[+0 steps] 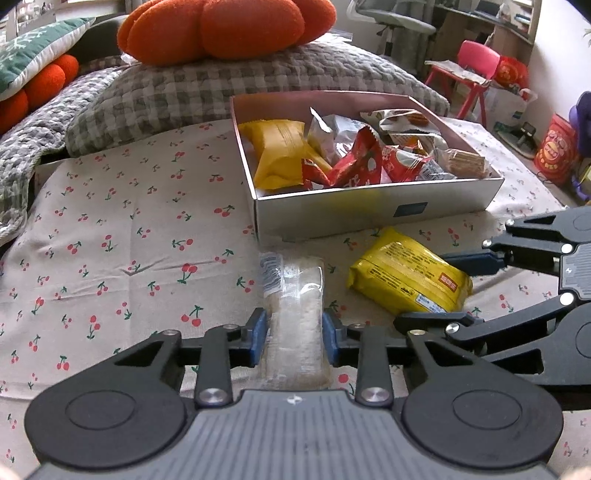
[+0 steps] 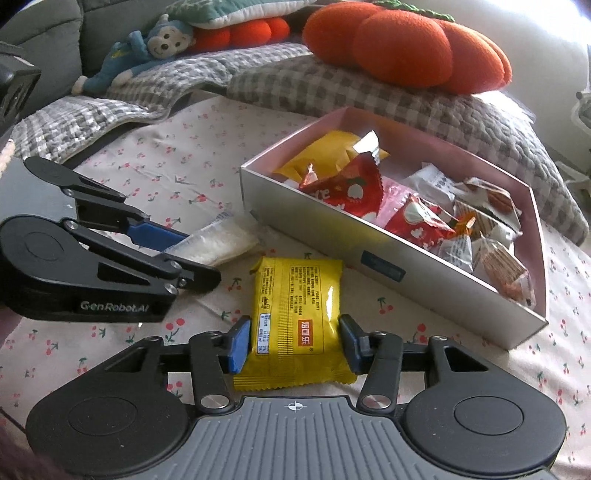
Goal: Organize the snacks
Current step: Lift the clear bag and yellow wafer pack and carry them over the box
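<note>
A grey open box holds several wrapped snacks on a cherry-print cloth. A clear packet of pale wafers lies in front of the box, between the blue pads of my left gripper, whose pads touch its sides. A yellow snack packet lies to its right, between the pads of my right gripper, which touch its edges. Both packets rest on the cloth. Each gripper shows in the other's view: the right gripper, the left gripper.
Orange plush cushions lie on a grey checked quilt behind the box. A blue monkey toy sits at the back left. A red chair and bags stand on the floor at right.
</note>
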### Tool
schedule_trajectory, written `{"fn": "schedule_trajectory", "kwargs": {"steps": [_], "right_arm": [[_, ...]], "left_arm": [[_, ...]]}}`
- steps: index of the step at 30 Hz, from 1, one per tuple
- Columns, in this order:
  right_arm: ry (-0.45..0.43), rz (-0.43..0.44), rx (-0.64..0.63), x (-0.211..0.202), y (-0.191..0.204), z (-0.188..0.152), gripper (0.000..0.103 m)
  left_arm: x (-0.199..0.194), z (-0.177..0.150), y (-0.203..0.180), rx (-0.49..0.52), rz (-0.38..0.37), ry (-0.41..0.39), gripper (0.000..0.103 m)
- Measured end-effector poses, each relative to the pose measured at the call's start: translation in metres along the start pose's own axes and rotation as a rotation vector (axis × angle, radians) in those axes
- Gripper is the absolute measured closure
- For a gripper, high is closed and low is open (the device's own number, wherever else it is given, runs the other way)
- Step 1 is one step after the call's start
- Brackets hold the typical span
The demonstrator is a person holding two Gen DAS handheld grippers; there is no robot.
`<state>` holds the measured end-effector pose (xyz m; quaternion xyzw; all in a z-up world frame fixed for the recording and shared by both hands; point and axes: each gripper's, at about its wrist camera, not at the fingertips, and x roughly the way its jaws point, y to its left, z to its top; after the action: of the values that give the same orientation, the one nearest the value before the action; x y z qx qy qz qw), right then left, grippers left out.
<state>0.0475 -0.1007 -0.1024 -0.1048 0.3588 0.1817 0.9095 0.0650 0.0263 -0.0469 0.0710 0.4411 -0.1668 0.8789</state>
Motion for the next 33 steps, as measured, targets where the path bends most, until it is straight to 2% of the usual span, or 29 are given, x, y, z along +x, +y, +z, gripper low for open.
{"fn": "schedule_trajectory", "kwargs": {"steps": [2, 11, 19, 26, 33], "right_arm": [[0.007, 0.005, 0.018, -0.003, -0.003, -0.002, 0.054], [-0.022, -0.010, 0.054, -0.028, -0.014, -0.008, 0.054], [-0.078, -0.011, 0.111, -0.054, -0.033, -0.005, 0.054], [-0.137, -0.019, 0.222, -0.064, -0.059, 0.009, 0.054], [-0.169, -0.045, 0.351, -0.054, -0.091, 0.030, 0.054]], "left_arm": [[-0.004, 0.001, 0.000, -0.004, -0.001, -0.009, 0.080], [-0.013, 0.004, 0.005, -0.056, 0.000, -0.010, 0.086], [-0.035, 0.016, 0.014, -0.140, -0.019, -0.082, 0.088], [-0.047, 0.038, 0.015, -0.218, -0.047, -0.158, 0.089], [-0.026, 0.073, 0.005, -0.225, -0.082, -0.172, 0.089]]}}
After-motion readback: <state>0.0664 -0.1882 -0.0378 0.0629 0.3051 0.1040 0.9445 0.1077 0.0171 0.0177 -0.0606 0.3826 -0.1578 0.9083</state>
